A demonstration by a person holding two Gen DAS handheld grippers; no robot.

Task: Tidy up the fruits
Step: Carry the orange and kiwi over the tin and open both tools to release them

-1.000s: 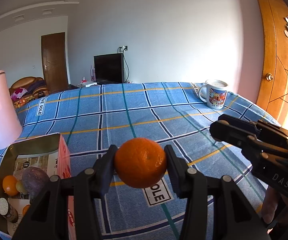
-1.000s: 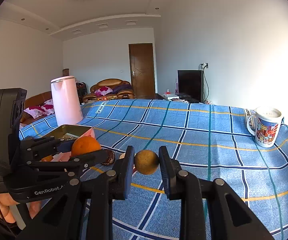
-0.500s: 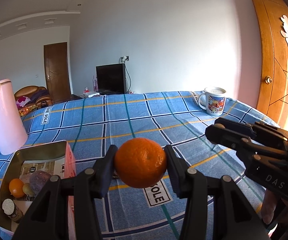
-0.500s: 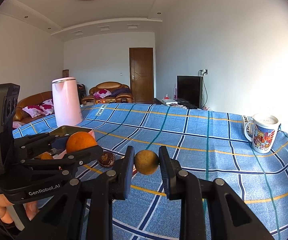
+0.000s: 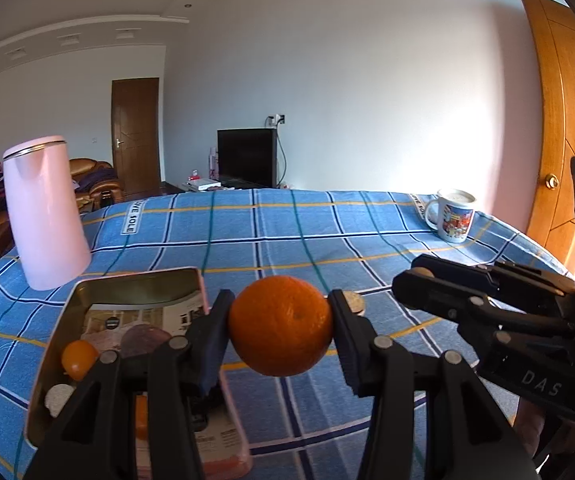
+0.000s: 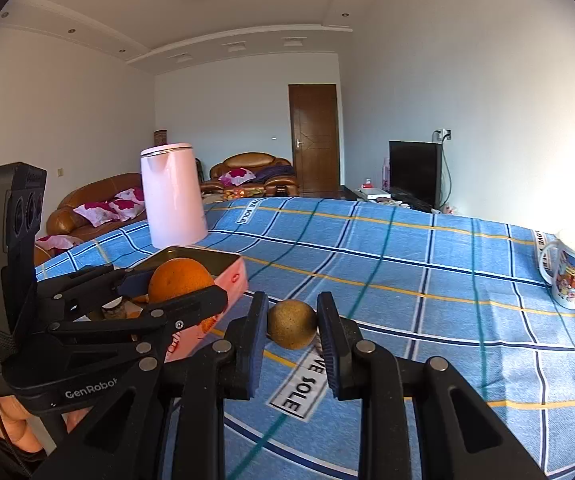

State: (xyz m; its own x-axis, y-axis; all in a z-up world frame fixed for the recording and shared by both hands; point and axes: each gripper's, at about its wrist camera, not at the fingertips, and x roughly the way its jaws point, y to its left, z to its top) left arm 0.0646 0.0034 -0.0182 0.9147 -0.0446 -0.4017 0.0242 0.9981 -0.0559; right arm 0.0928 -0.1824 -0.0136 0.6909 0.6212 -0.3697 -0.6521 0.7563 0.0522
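While both tools hang above the blue checked cloth (image 5: pixel 287 236) on the tabletop, each one carries fruit. Left hand-held gripper (image 5: pixel 280 326): clamped on an orange (image 5: pixel 280 325), both pads against its sides, fruit clear of the cloth, just right of the open tin box (image 5: pixel 57 344). Right hand-held gripper (image 6: pixel 292 326): closed on a small brown round fruit (image 6: pixel 292 324), held near the box's pink side, seen from the right wrist view.

Box contents from the left view: a small orange fruit (image 5: pixel 79 358), a dark purple fruit (image 5: pixel 143 338), printed paper underneath; other bits too hidden to name.

Pink kettle (image 5: pixel 45 212) stands upright on the cloth beyond the box, far left. Printed mug (image 5: pixel 453 216) sits far right, well apart from the box.
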